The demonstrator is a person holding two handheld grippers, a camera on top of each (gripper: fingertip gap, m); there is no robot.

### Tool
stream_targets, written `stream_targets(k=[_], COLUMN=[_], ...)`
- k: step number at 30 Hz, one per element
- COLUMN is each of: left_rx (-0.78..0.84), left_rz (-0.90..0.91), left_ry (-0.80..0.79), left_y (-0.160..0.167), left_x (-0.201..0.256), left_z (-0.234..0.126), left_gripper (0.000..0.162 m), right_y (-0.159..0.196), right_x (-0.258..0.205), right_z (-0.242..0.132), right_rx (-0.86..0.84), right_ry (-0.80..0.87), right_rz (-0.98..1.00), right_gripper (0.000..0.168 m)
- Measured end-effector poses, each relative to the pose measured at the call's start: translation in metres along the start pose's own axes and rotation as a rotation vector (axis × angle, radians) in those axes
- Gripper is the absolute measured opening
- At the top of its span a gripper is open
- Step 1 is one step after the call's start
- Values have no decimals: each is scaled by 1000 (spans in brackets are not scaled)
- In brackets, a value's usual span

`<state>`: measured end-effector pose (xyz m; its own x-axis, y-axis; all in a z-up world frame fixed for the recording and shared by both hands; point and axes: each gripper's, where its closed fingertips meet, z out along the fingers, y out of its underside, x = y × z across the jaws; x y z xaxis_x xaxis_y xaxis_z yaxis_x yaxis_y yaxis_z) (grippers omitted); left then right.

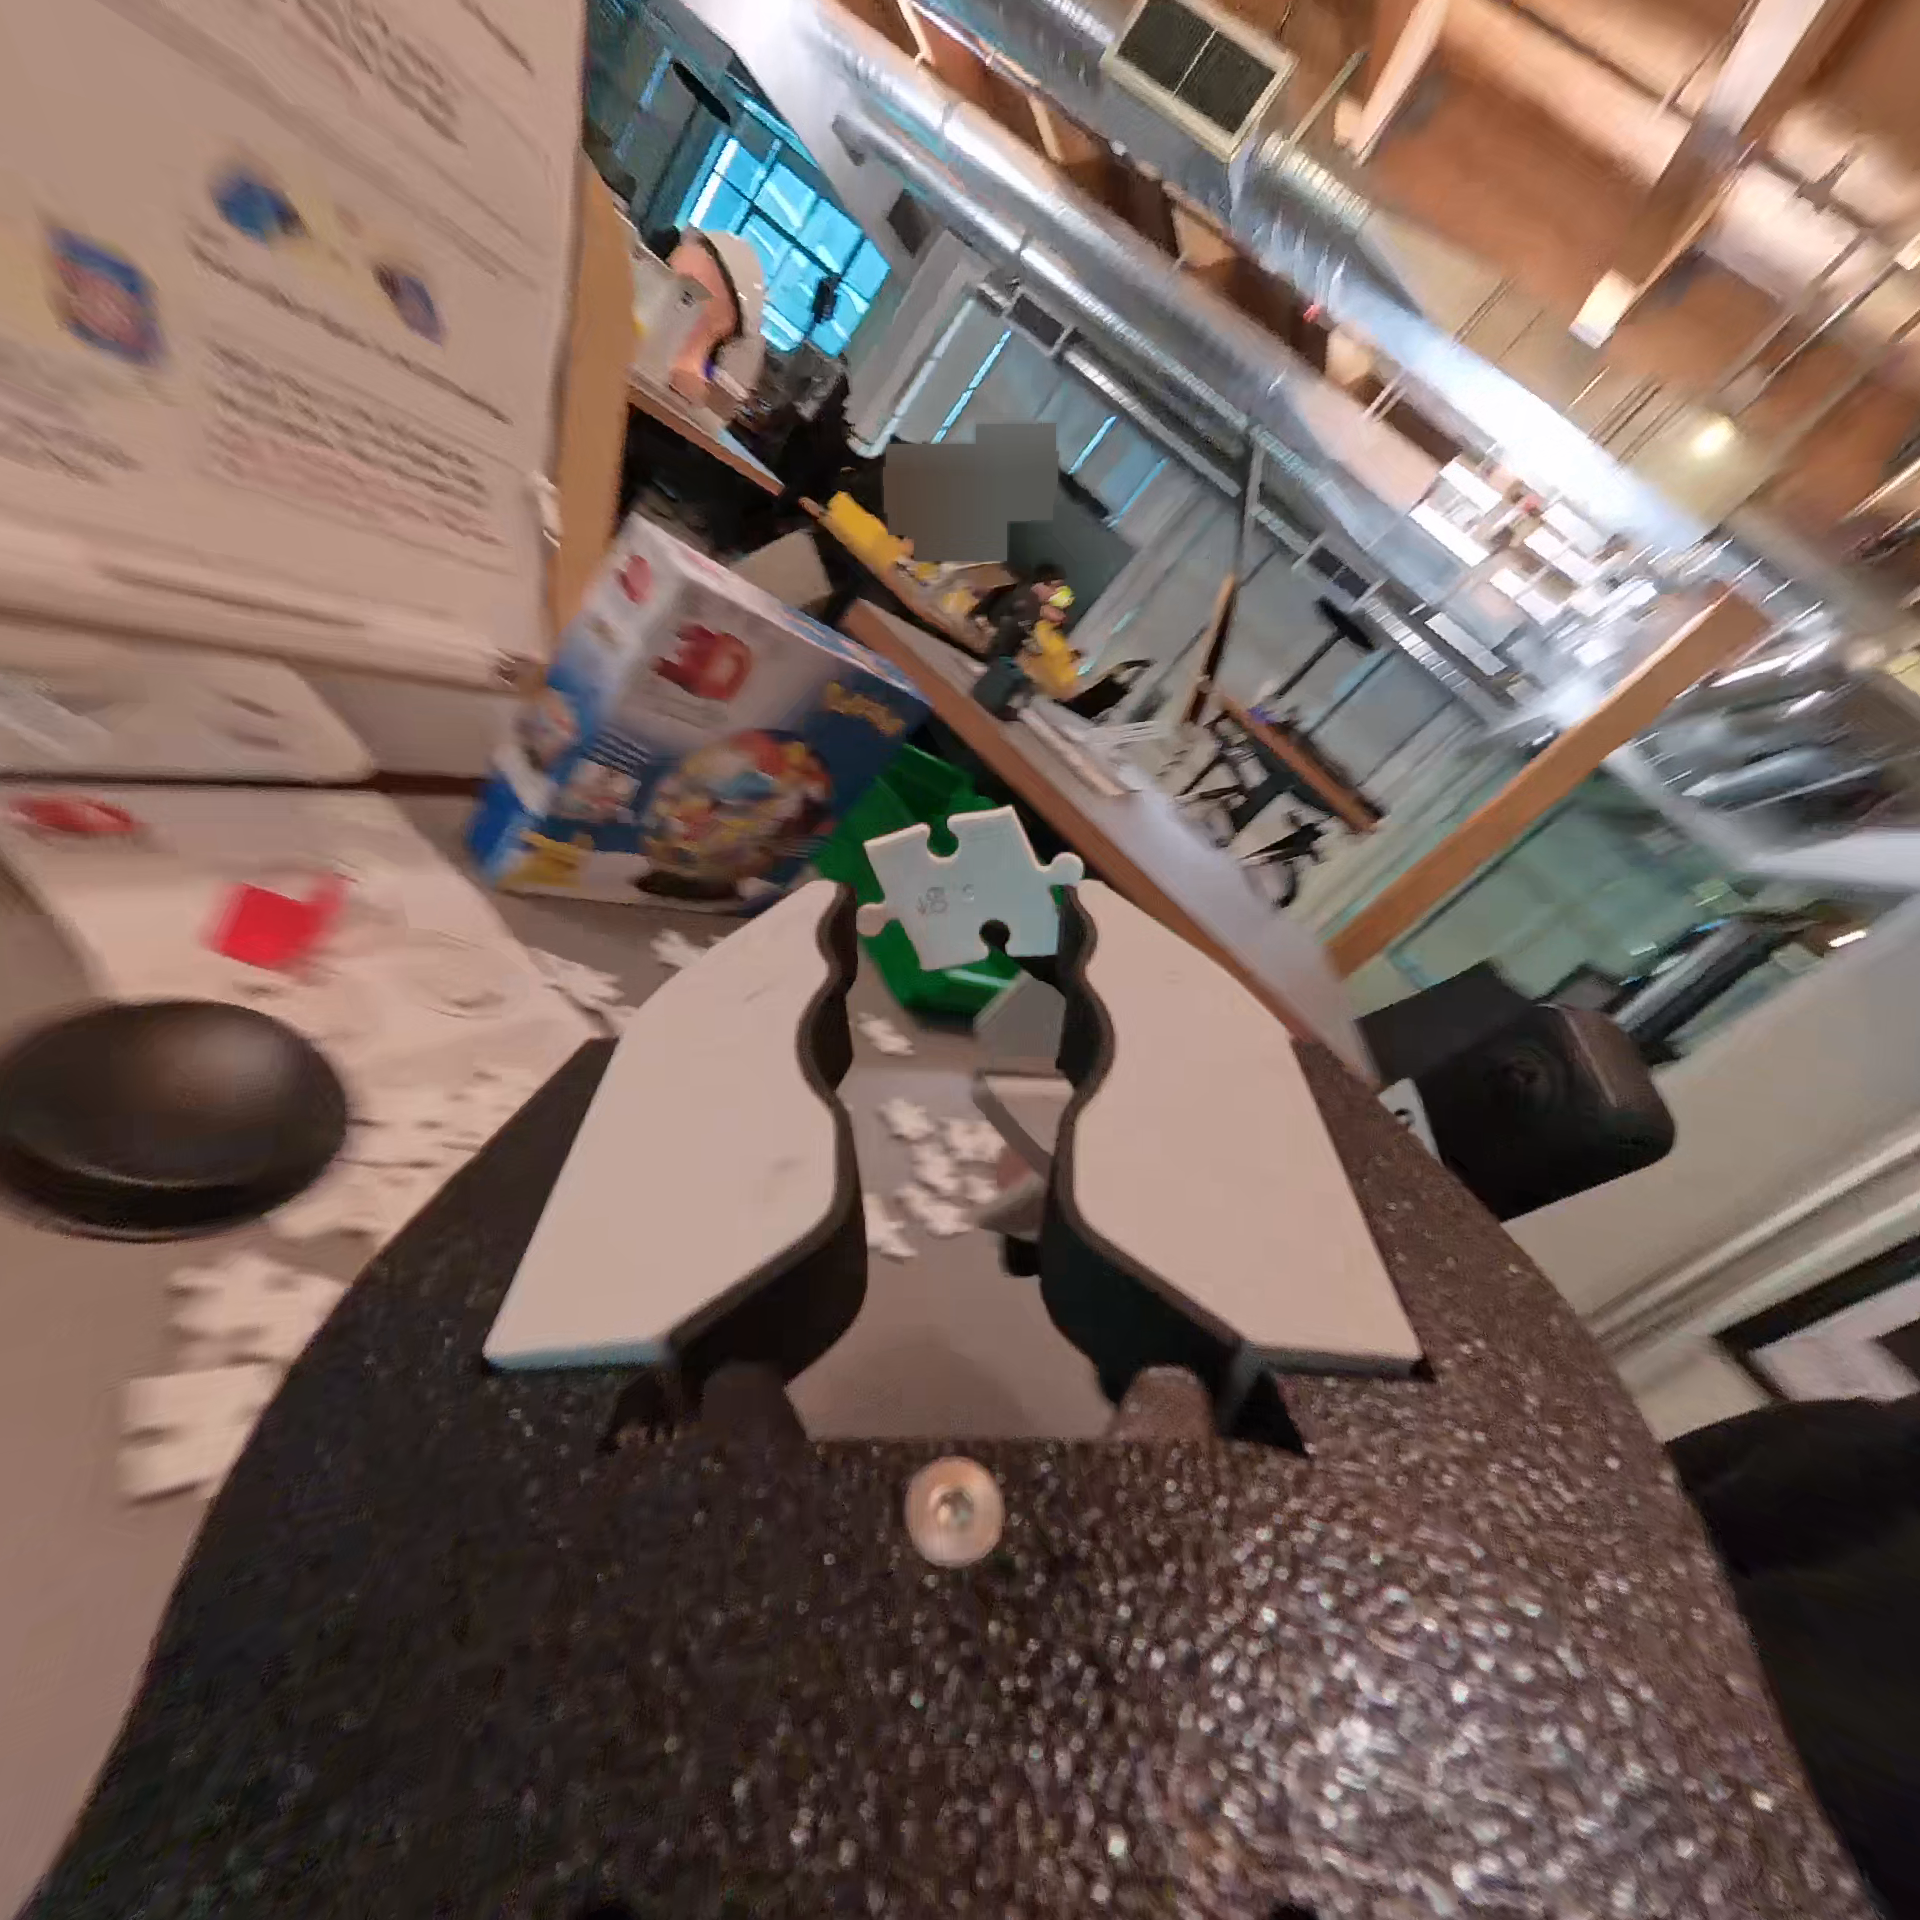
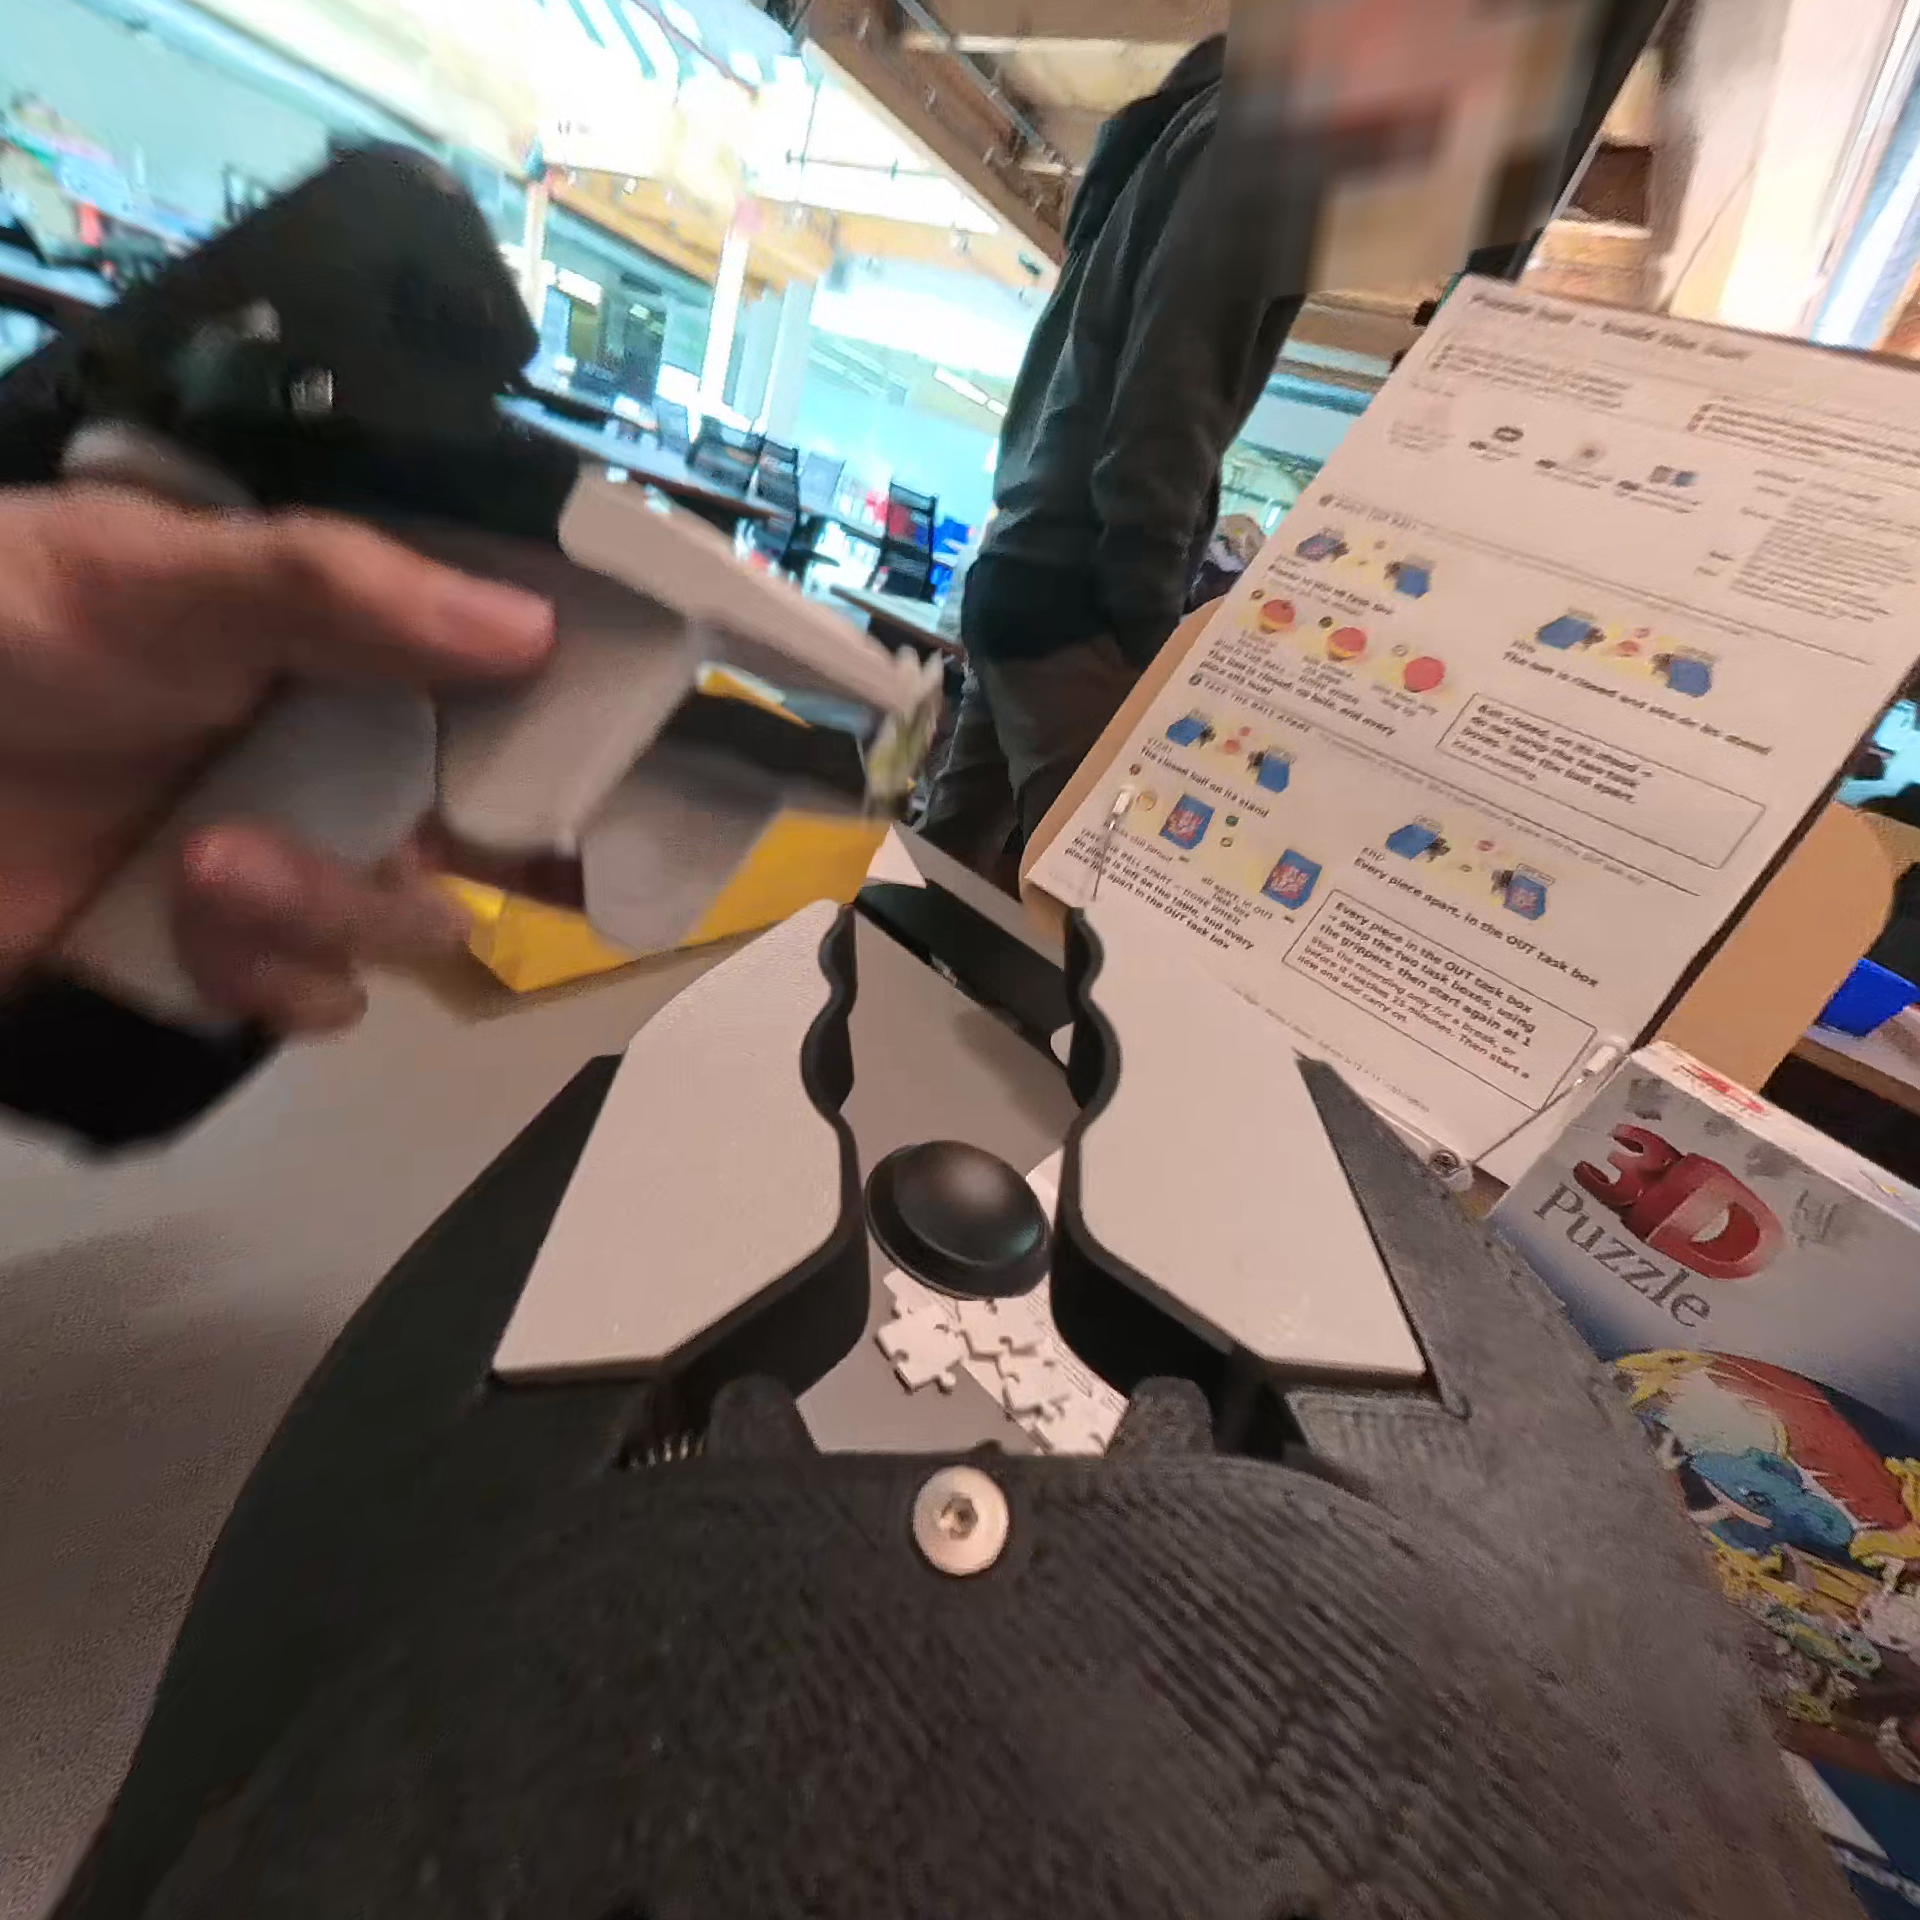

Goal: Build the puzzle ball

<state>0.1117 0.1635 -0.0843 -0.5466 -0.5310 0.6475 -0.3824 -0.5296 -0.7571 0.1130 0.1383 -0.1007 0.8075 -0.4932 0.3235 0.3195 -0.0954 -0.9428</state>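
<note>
- The left tool (image 1: 961, 914) is clamped on a single pale puzzle piece (image 1: 966, 894), pinched at its lower edge between the fingertips so most of the piece stands clear above them.
- The piece is held up in the air, well above the counter (image 1: 727, 945); its plain back faces the left wrist camera, probably so its shape or marking can be checked before fitting.
- The right tool (image 2: 961, 935) stands apart and empty, its fingers (image 2: 727, 1122) framing the counter below, likely kept free to take or steady a piece.
- Between those fingers a black dome-shaped stand (image 2: 956, 1216) sits on the counter, with loose white puzzle pieces (image 2: 987, 1351) just beside it, backs up.
- No part of the ball looks assembled, so the build seems to be at an early stage.
- In the right wrist view the left tool shows farther off, held in a hand (image 2: 208, 727); that view is blurred there.
- The puzzle box (image 1: 686, 748) stands at the back of the counter, near an instruction sheet (image 2: 1507, 707) propped upright so it can be read while working.
- A green bin (image 1: 935, 935) sits behind the raised piece.
</note>
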Motion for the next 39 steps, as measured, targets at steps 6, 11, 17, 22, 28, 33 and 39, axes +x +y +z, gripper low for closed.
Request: stream_targets(k=[6, 11, 17, 22, 28, 33, 39], left_rx=[-31, -42, -38, -84, -196, -242, -337], left_rz=[-151, -159, -69, 170, 300, 297, 353], left_ry=[61, 46, 14, -58, -126, -120, -93], left_y=[41, 49, 50, 48, 69, 89, 115], left_x=[13, 11, 5, -4, -26, -32, -25], left_z=[32, 37, 30, 16, 1, 2, 4], left_gripper=[36, 36, 45, 58, 55, 50, 49], right_y=[2, 7, 19, 64, 118, 165, 205], right_x=[8, 9, 9, 56, 155, 203, 198], right_z=[-15, -20, -35, -97, -217, -269, -258], right_rx=[20, 16, -58, -290, -502, -656, -741], right_ry=[16, 23, -108, -117, 107, 244, 158], right_rz=[41, 37, 187, 406, 738, 860, 1068], right_gripper=[21, 2, 2, 2, 2, 2, 2])
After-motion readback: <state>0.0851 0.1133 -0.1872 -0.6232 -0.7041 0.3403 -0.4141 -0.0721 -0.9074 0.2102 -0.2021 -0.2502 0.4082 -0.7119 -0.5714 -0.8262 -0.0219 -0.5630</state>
